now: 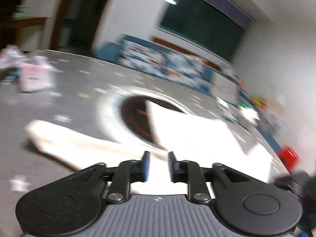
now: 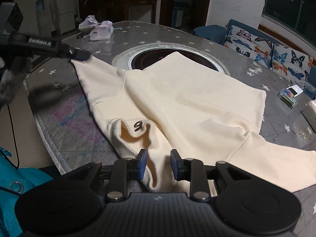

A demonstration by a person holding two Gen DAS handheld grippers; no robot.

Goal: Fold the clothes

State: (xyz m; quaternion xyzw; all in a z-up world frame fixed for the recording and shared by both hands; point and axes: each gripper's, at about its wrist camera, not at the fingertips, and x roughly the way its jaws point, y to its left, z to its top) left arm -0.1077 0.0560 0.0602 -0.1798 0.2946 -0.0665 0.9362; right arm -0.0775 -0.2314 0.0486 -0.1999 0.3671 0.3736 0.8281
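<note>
left gripper (image 1: 159,165) and right gripper (image 2: 159,164) alike: black linkage arms, silver screws, blue pads (image 2: 142,164), ribbed grey housing, round black discs; white "genrobot.ai" lettering on the left gripper's arm.

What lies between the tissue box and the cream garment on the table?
In the right wrist view, the round inset burner and bare starred tabletop lie between the tissue box and the garment.

Left gripper (image 1: 159,165) fingers parted, right gripper (image 2: 159,164) fingers parted, both held low
</note>
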